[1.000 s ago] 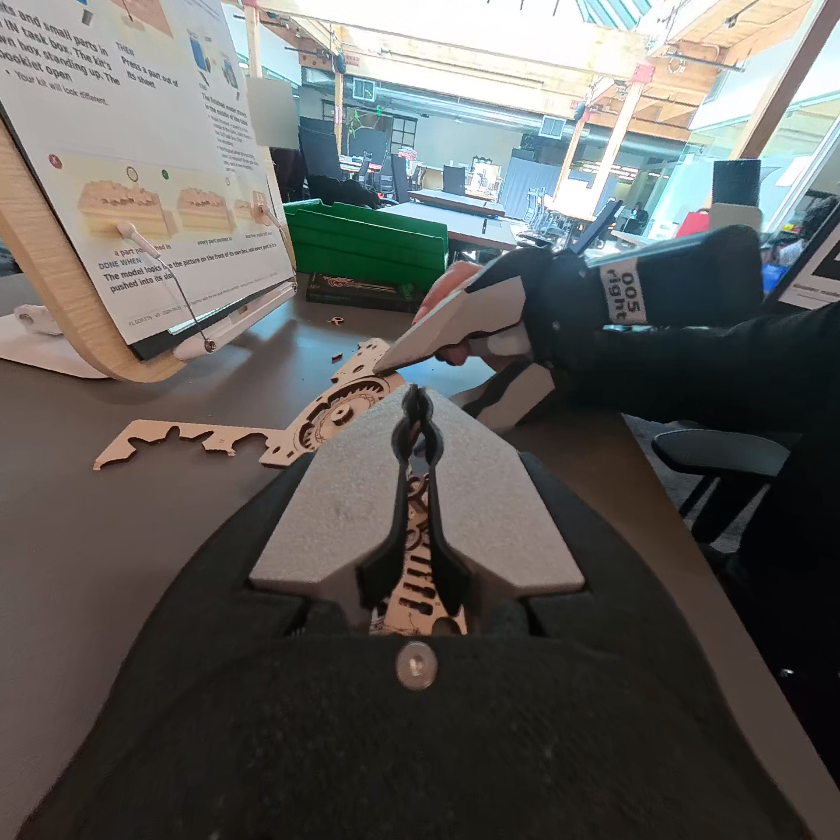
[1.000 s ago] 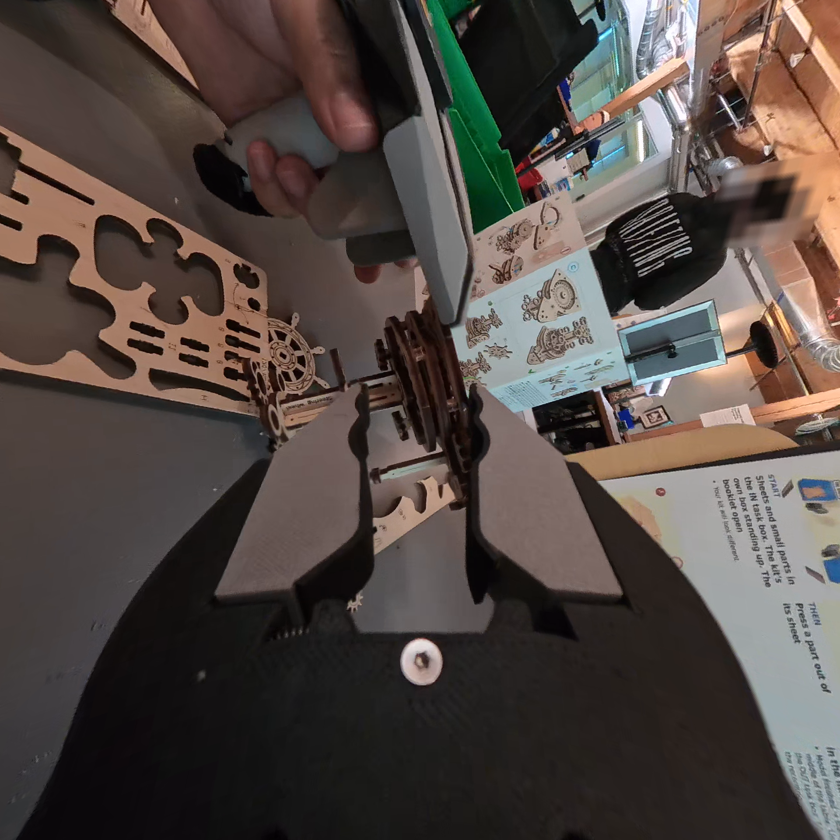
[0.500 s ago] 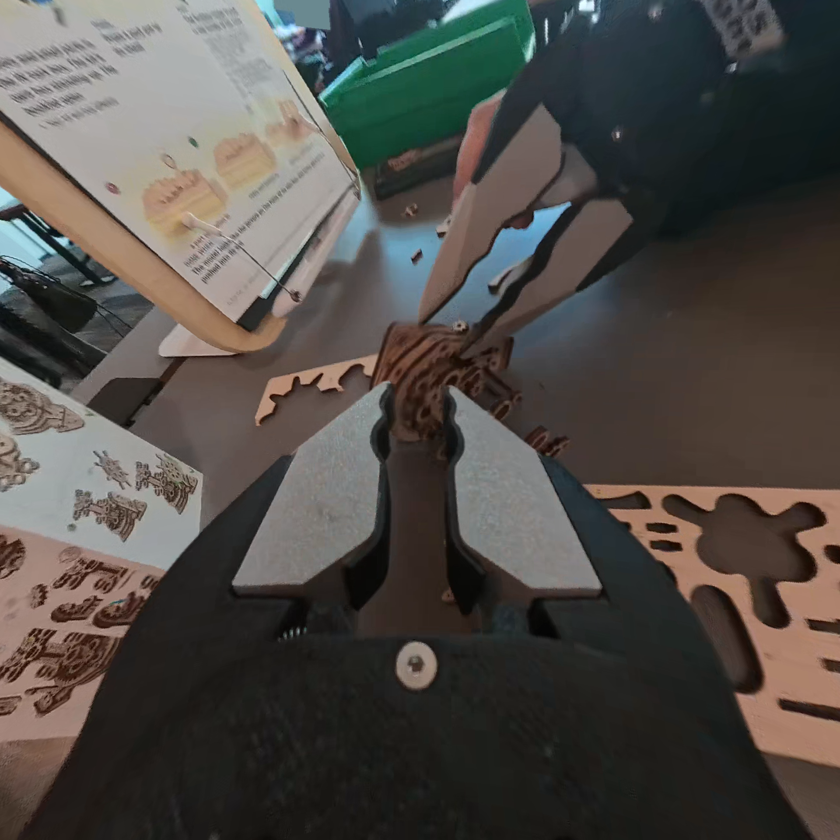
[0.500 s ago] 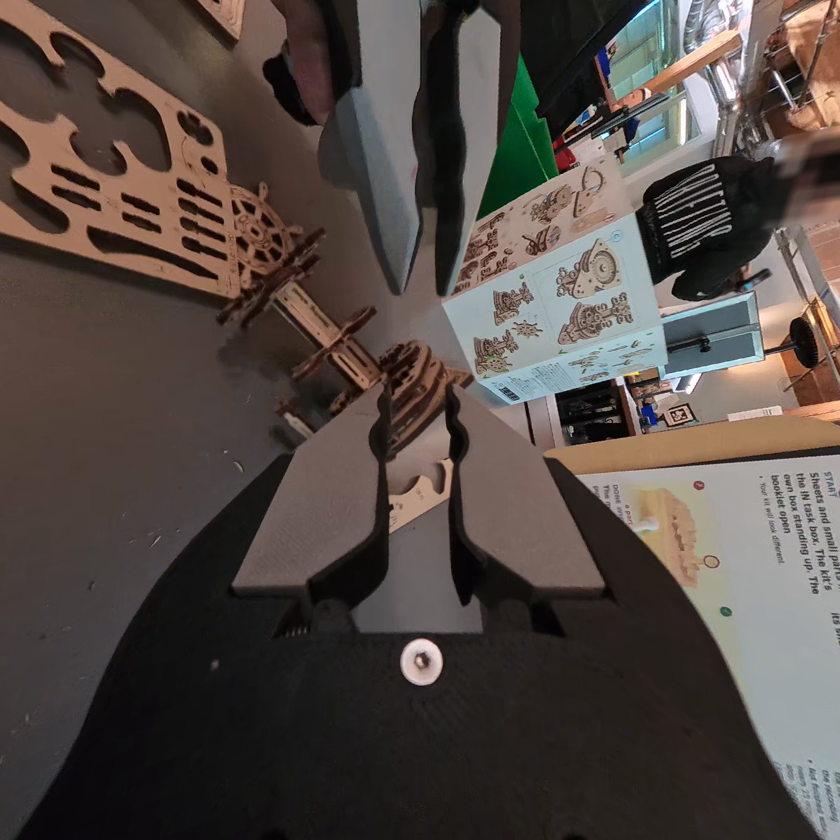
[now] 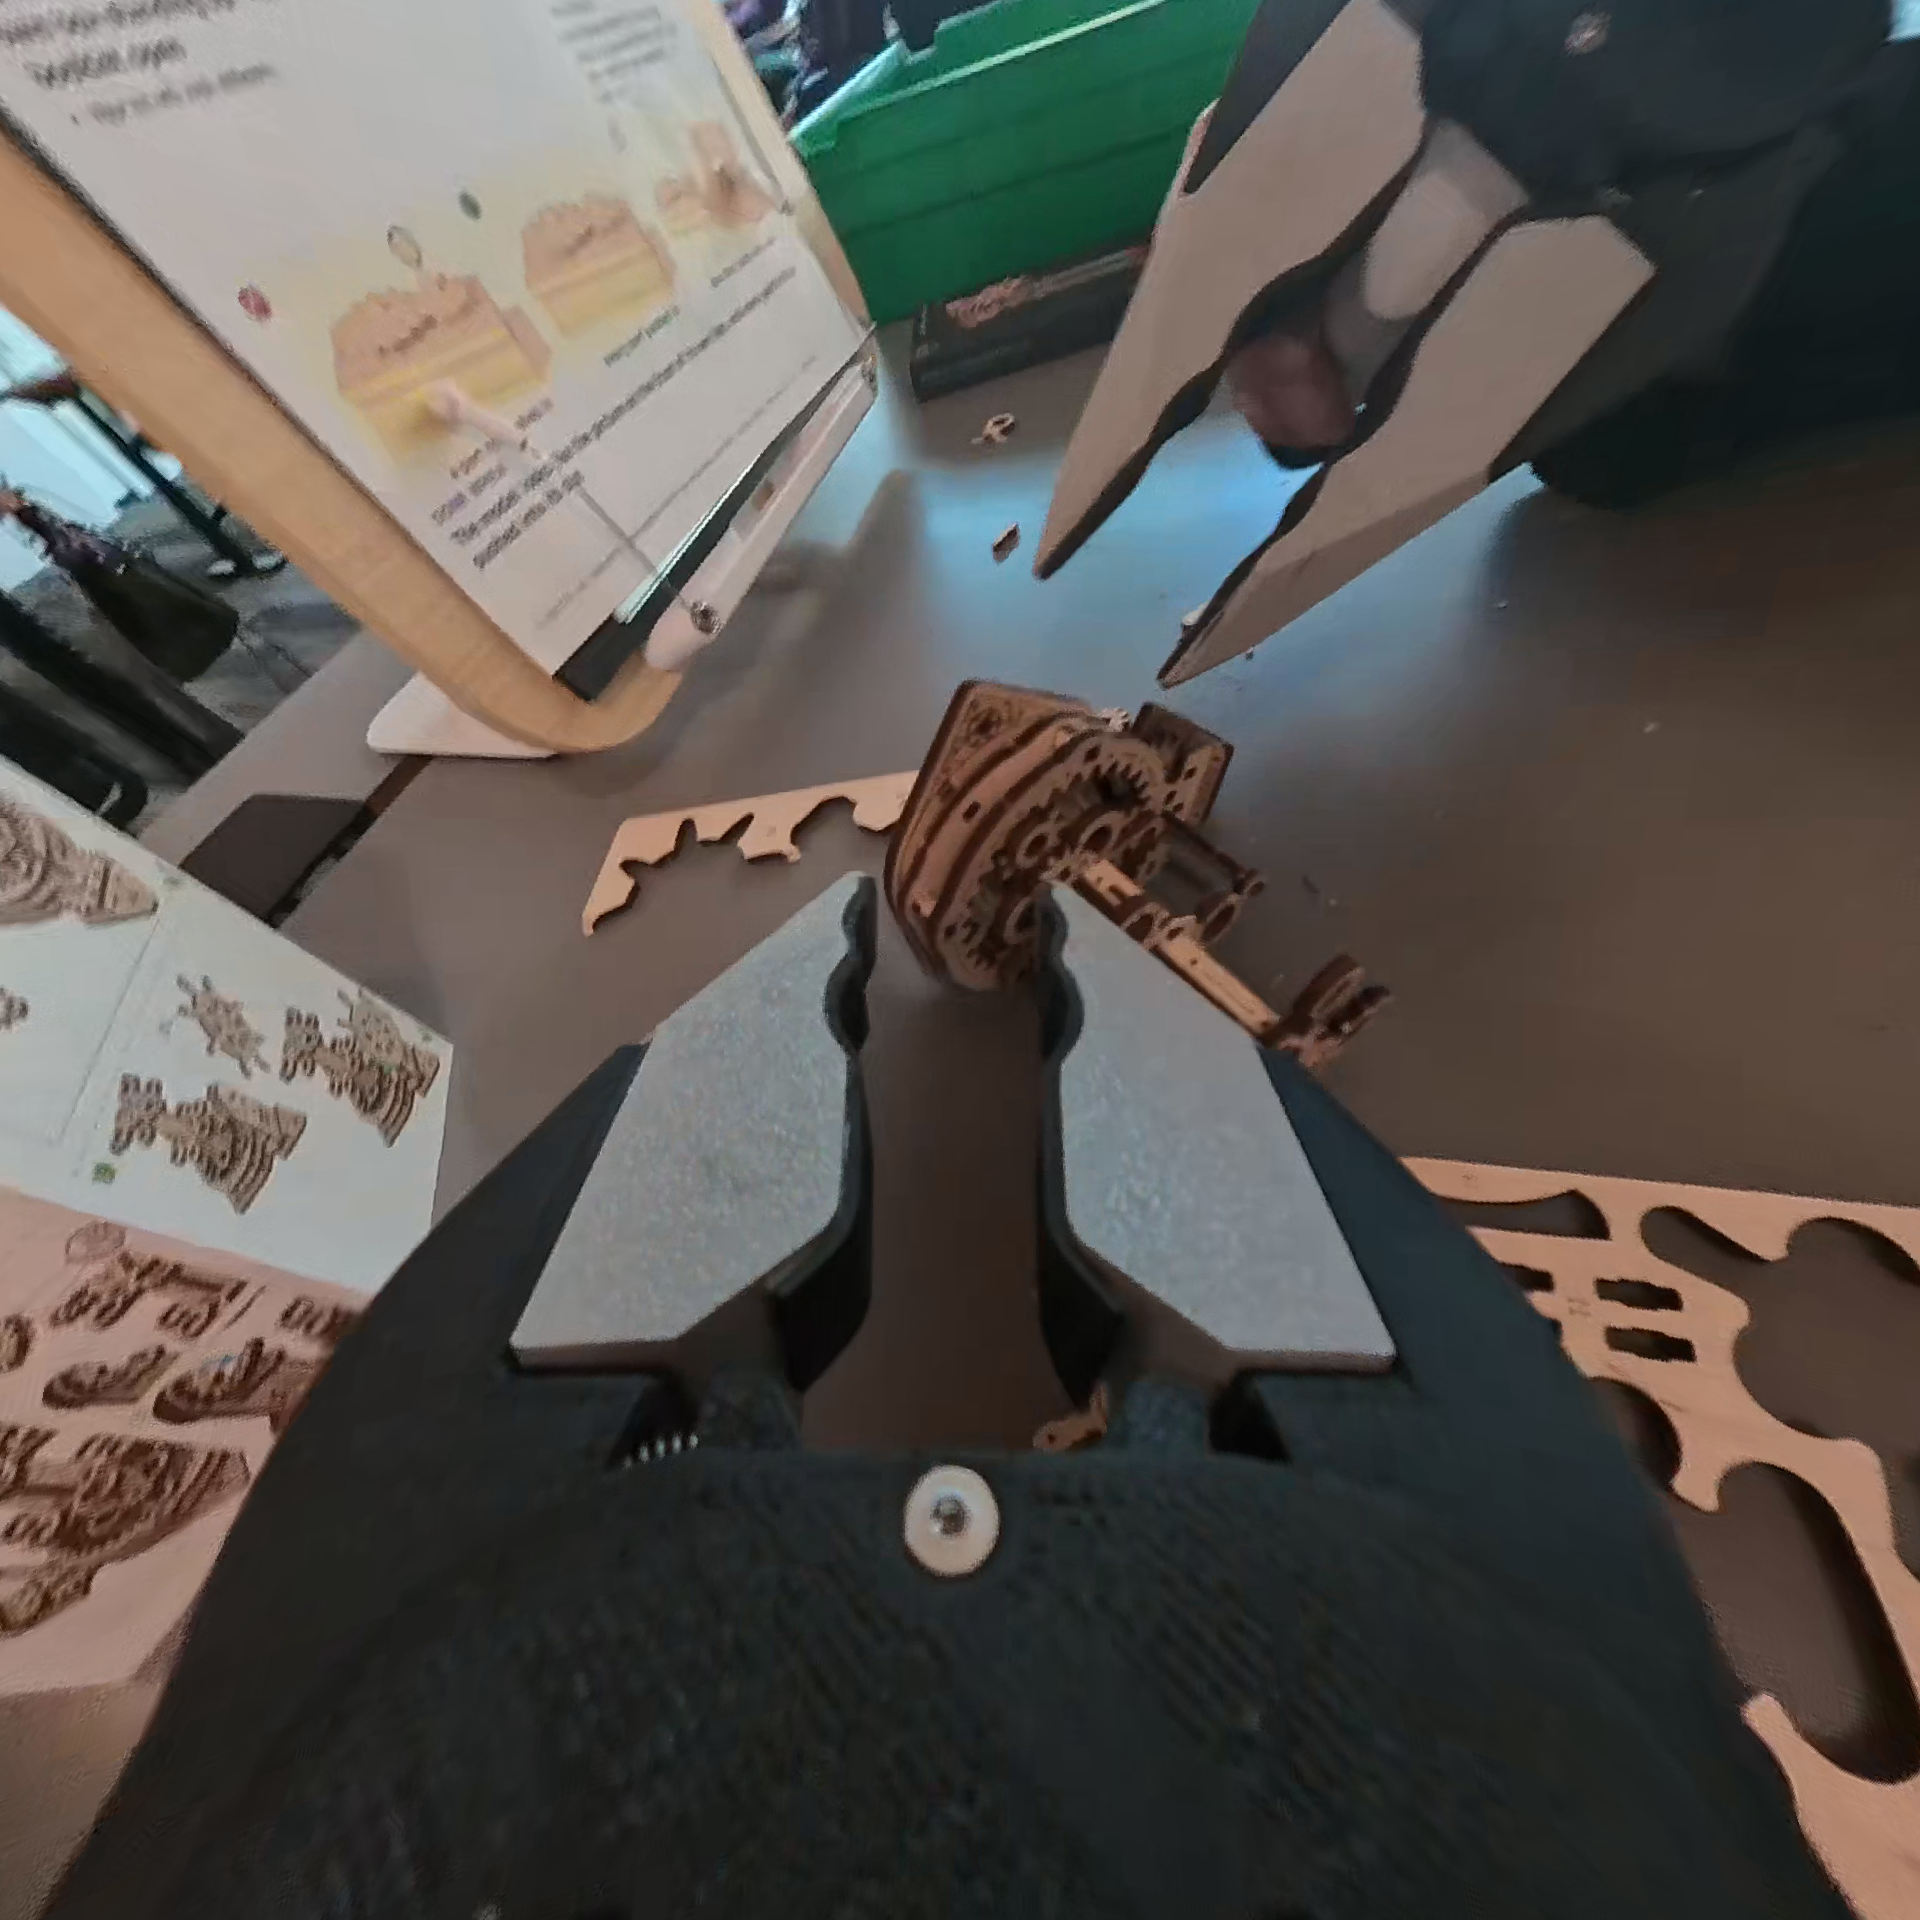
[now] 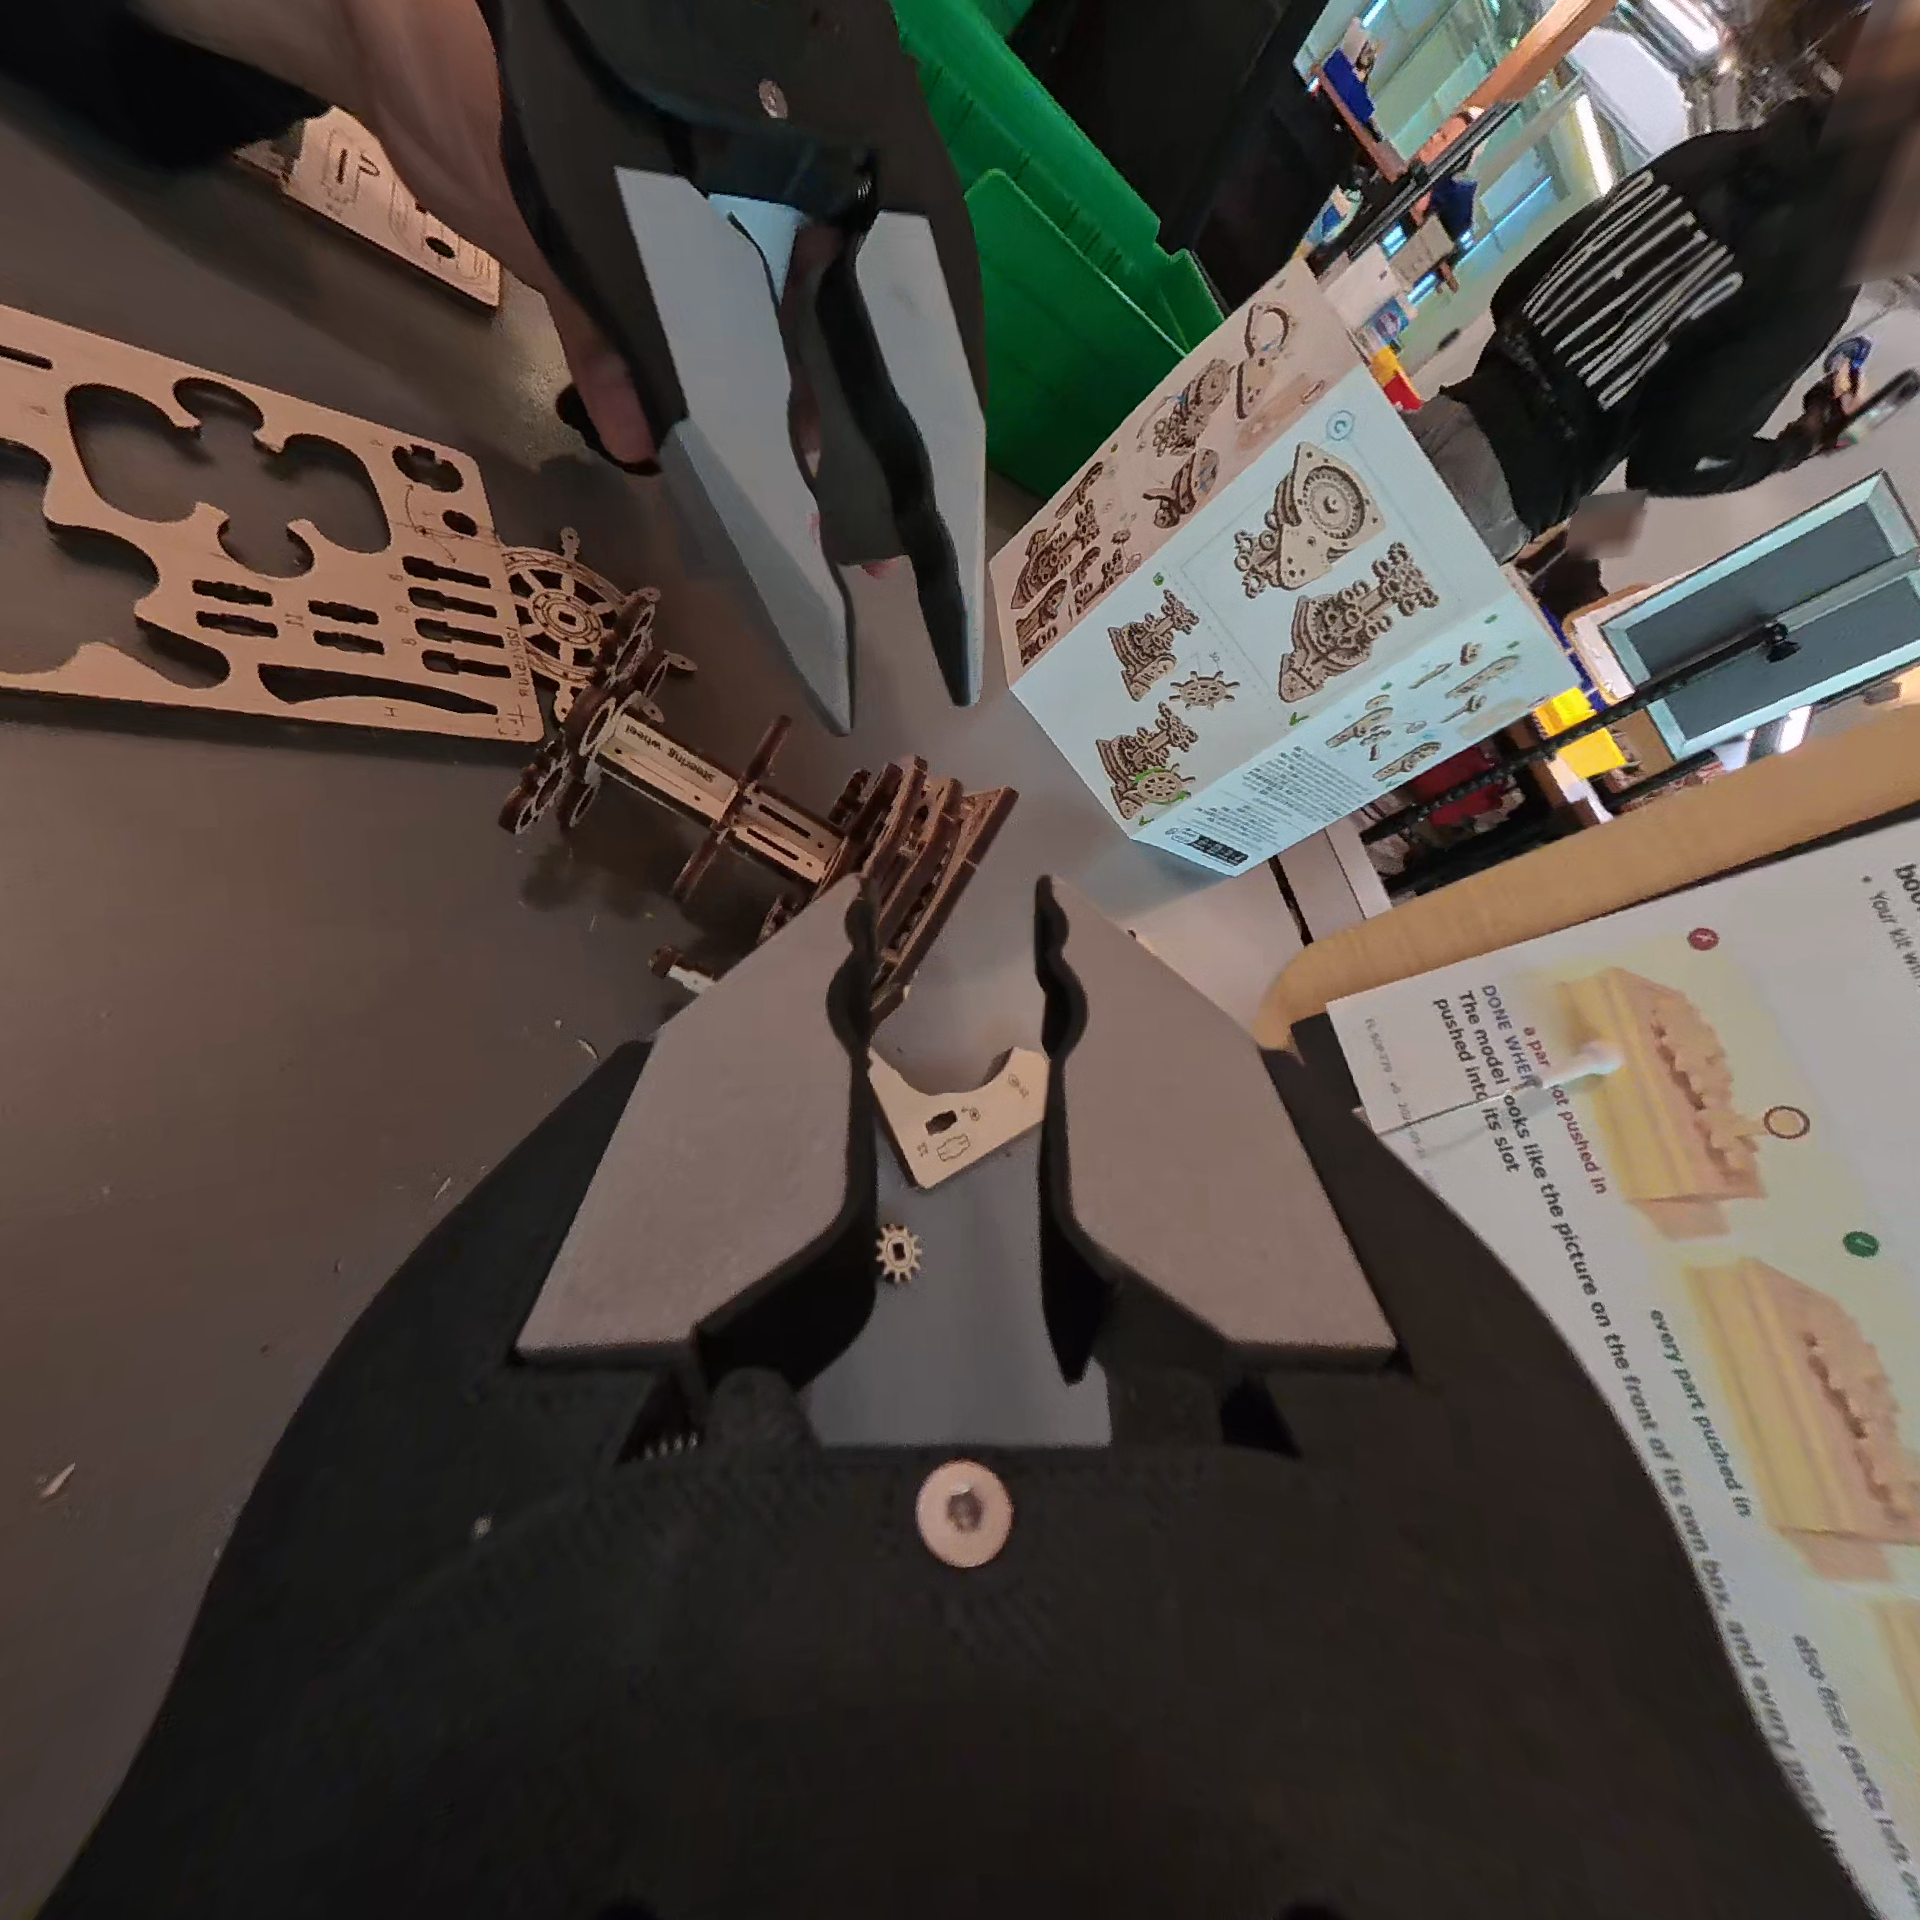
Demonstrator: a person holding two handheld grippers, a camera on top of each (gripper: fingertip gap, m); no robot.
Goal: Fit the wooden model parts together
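The partly built wooden model (image 5: 1060, 831), a geared body with a shaft and a ship's wheel, lies on its side on the dark table. It also shows in the right wrist view (image 6: 779, 821). My left gripper (image 5: 956, 914) is open and empty, its tips just short of the model. My right gripper (image 6: 951, 904) is open and empty, with the model just beyond its left fingertip. The two grippers face each other over the model: the right gripper (image 5: 1112, 623) hovers above it and the left gripper (image 6: 904, 707) hangs over the shaft. A tiny wooden gear (image 6: 896, 1252) lies between my right fingers.
A punched-out wooden sheet (image 6: 260, 582) lies beside the model, also in the left wrist view (image 5: 1662, 1330). A thin offcut (image 5: 748, 842) lies beyond it. An instruction board on a wooden stand (image 5: 416, 312), the kit box (image 6: 1247, 623) and a green bin (image 5: 997, 156) stand around. One gripper's finger ends stand about 6 cm off the other's. My right tips are roughly 10 cm from the tiny wooden gear (image 6: 896, 1252).
My right gripper let go of the model, which now lies on the table. Both grippers have drawn back from it and opened wider; the left was shut a second ago.
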